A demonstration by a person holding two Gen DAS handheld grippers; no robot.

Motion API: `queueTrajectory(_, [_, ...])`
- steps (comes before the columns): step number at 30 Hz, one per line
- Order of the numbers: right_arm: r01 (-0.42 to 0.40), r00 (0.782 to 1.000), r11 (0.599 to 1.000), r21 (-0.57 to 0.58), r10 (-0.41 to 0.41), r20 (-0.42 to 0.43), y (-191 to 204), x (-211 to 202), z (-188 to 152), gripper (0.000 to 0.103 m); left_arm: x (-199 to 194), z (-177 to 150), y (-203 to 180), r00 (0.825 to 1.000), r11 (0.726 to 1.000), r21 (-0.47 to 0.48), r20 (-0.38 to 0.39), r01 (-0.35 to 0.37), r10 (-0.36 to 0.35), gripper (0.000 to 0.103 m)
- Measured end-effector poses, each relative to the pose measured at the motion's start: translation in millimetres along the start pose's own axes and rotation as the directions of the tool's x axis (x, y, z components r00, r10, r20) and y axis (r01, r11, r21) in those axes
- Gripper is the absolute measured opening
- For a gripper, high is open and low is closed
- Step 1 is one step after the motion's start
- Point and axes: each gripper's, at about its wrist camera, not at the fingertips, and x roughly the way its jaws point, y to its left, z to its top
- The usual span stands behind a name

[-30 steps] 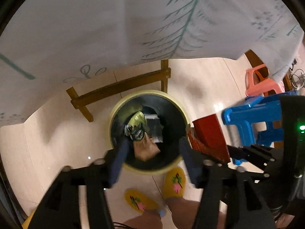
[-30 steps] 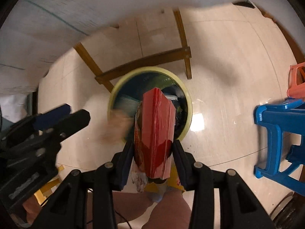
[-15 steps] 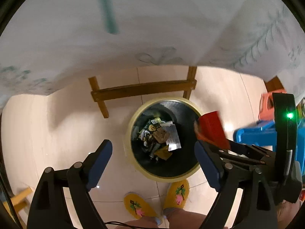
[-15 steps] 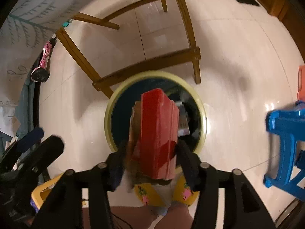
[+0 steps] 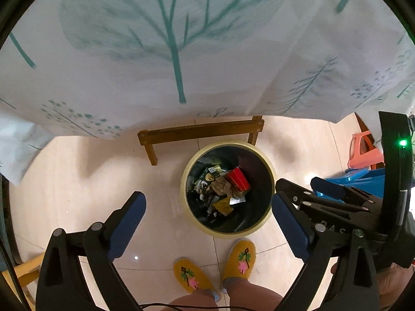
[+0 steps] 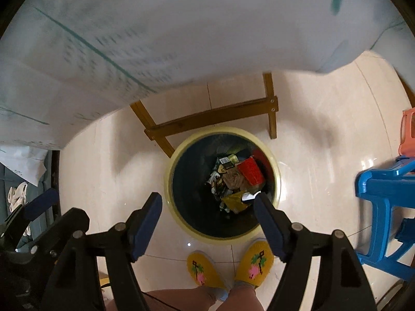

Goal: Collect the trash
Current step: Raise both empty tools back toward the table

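A round bin with a pale yellow rim [image 5: 185, 176] [image 6: 168, 178] stands on the tiled floor below both grippers. Inside lie a red carton [image 5: 238, 178] [image 6: 250, 173], a brown paper scrap [image 5: 222, 185] [image 6: 233, 180] and several wrappers. My left gripper [image 5: 207, 207] hangs high above the bin, its jaws still opening, with nothing between them. My right gripper [image 6: 208, 208] also hangs above the bin, jaws opening and empty. In the left wrist view the right gripper's fingers [image 5: 326, 190] show at the right.
A white tablecloth with teal tree prints [image 5: 176, 51] [image 6: 155, 39] hangs over the wooden table frame [image 5: 199, 131] [image 6: 215, 119] behind the bin. A blue plastic stool [image 6: 386, 207] and an orange one [image 5: 363, 150] stand right. The person's yellow slippers [image 5: 238, 259] [image 6: 255, 261] touch the bin's near side.
The right gripper opened and the red carton dropped into the bin. The left gripper widened after the brown scrap fell in. Both grippers rose away from the bin.
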Motion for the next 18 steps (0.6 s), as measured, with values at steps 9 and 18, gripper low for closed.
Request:
queueTrajectory(9, [0.017, 1.000, 1.000, 0.024, -0.017, 0.022, 7.3, -72.5, -6.7, 0.074, -64.8, 9.8, -4.3, 1.000, 0.999, 0.032, -0.001, 0.011, -0.011, 0.097])
queueTrajectory(18, [0.014, 0.997, 1.000, 0.017, -0.015, 0.075, 25.8, -170.7, -7.0, 0.074, -156.2, 26.5, -11.3, 0.999, 0.997, 0.069, 0.045, 0.021, -0.024, 0.097])
